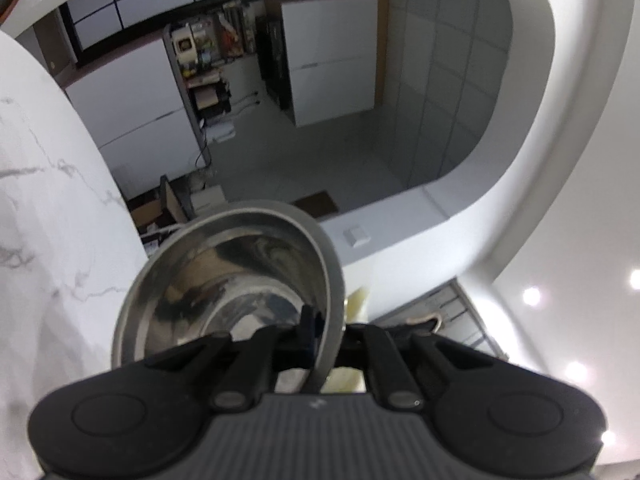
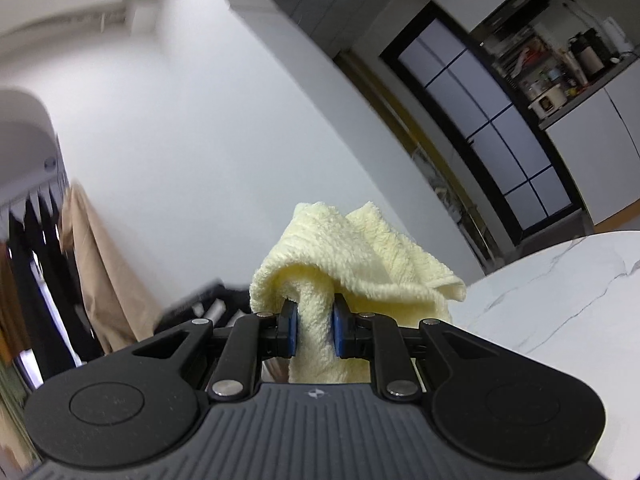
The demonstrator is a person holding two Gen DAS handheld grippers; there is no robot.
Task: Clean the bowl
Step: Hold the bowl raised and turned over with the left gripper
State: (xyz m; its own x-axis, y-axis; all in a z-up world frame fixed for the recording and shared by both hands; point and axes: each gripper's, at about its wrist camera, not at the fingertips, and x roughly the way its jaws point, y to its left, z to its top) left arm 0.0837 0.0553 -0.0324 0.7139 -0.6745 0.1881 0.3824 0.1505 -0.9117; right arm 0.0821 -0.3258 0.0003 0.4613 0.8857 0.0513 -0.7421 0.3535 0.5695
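While the left gripper (image 1: pixel 320 340) was clamped on the rim of the steel bowl (image 1: pixel 224 280), one pad inside the wall and the other outside, the bowl stood tilted up on edge in the air beside the marble table (image 1: pixel 48 208), its hollow turned toward that gripper's camera. The right gripper (image 2: pixel 314 330) was pinched tight on a bunched fold of the pale yellow cloth (image 2: pixel 348 256), most of which flopped forward over the fingertips, with the edge of the same table showing off to its right. A sliver of the cloth seemed to show just behind the bowl's rim in the left wrist view, so the two were probably close, though whether they touched could not be told. The step in hand looked like wiping, and doing it well probably meant keeping the rim grip firm, since a thin, slick steel lip could slip or pivot under pressure from the cloth. The loose mass of cloth, not the hard pads, was best pressed against the metal and swept round the inner wall and base, with the bowl turned in stages to reach every part. Pushing toward the clamped side would likely have steadied the bowl rather than levered it loose.
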